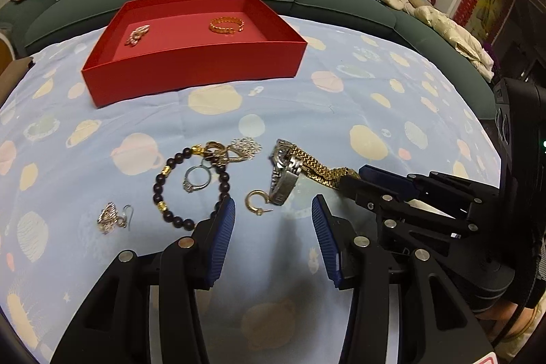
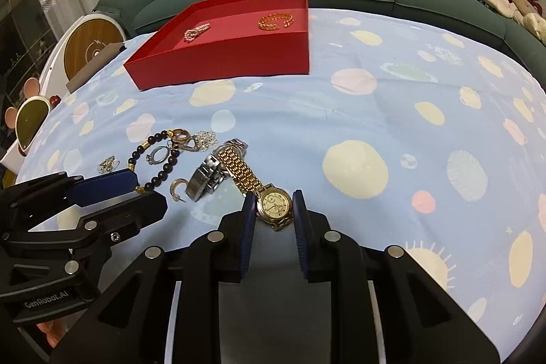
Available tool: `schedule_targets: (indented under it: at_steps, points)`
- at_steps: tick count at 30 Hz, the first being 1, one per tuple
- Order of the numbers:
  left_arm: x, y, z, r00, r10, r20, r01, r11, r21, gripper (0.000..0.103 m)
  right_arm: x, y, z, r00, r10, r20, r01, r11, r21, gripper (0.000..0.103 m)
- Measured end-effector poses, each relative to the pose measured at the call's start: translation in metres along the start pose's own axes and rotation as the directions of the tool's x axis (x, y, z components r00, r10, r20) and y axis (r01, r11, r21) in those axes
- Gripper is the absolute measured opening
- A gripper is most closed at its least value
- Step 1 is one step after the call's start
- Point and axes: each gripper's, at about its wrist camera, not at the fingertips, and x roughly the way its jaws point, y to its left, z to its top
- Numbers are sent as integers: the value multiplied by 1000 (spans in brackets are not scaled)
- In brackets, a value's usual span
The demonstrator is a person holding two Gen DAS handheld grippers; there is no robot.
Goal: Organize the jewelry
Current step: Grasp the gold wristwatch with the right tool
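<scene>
Right wrist view only: gold watch [image 2: 275, 206] dial-up on planet-print cloth [image 2: 375, 63], case set between blue pads of right claw [image 2: 274, 214], jaws narrowed around it, contact on both sides not confirmed; "GenRobot.AI" readable on body of left claw [image 2: 112, 190]. Left wrist view only: left claw [image 1: 273, 220] about half open, empty, hovering near gold hoop earring [image 1: 256, 201] and dark bead bracelet [image 1: 191, 186]; silver earring [image 1: 111, 217] apart to the left. Both views: red tray [image 1: 191, 74] beyond, holding gold bangle [image 1: 227, 25] and pearl piece [image 1: 136, 34]; silver watch [image 2: 204, 176] beside gold band.
</scene>
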Motion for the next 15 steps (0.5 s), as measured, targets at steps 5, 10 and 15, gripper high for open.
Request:
schedule_targets:
  at_steps: [5,10,15]
  points:
    - [17,-12,8,1000,15,4,-15,999,35,45,-4,-11,-7,999,-24,-21,25,999,27,21]
    - [32,-14,15,1000,10,-15,-10,1000,26,39,-10,-22,-11,999,-20,-29,22,999,50,21]
    - [38,-21,18,999,-7,-33,9,999,43,11,-11,-23,-14,999,-23,-27,24,999,23,21]
